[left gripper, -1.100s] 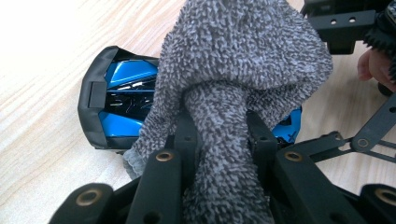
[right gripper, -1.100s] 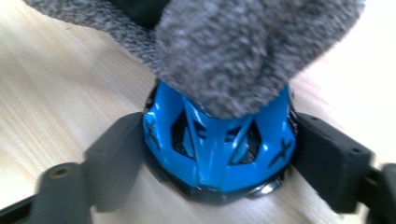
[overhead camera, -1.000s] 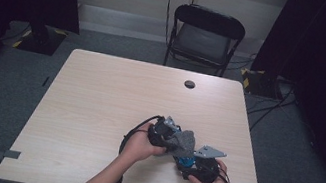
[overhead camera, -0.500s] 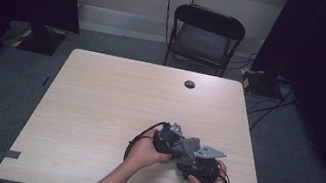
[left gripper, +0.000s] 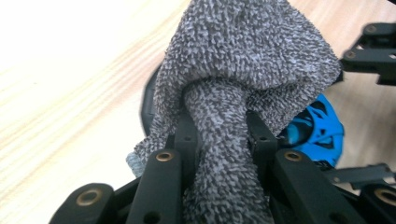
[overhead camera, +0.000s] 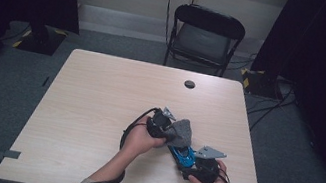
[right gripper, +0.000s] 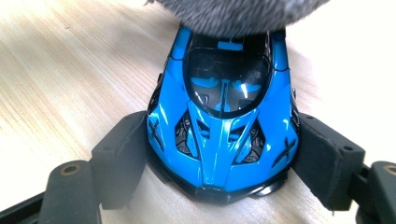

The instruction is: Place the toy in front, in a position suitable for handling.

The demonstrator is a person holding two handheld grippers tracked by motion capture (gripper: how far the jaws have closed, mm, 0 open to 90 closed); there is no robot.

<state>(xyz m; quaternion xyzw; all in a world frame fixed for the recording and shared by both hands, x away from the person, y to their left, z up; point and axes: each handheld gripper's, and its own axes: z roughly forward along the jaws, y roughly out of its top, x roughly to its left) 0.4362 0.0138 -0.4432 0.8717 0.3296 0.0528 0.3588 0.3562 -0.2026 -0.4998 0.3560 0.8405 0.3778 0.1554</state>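
— High view first: what does each hand have?

— The left tool [overhead camera: 170,129] is clamped on a grey cloth [overhead camera: 181,131]. The right tool [overhead camera: 191,161] is closed on a blue toy car [overhead camera: 184,154], near the front edge of the counter [overhead camera: 99,95].

— Where does the cloth sit against the car?

— Just ahead of the right tool. In the right gripper view the car [right gripper: 224,116] is squeezed between the two black jaws, one pressing each flank, with its wheels on the wood. The cloth [right gripper: 238,11] lies over the far end of the car's roof.

— And from the left gripper view?

— A bunched fold of cloth [left gripper: 224,140] runs up between the jaws, which pinch it tight, and the rest of it balloons out beyond the tips. The car [left gripper: 315,128] peeks out blue beneath the cloth, off to the tool's right side, and the right tool's black links show further off on that same side.

— Anything else on the counter?

— A small dark round hole [overhead camera: 189,84] well beyond both tools, near the far edge. A black folding chair [overhead camera: 205,38] stands behind it.
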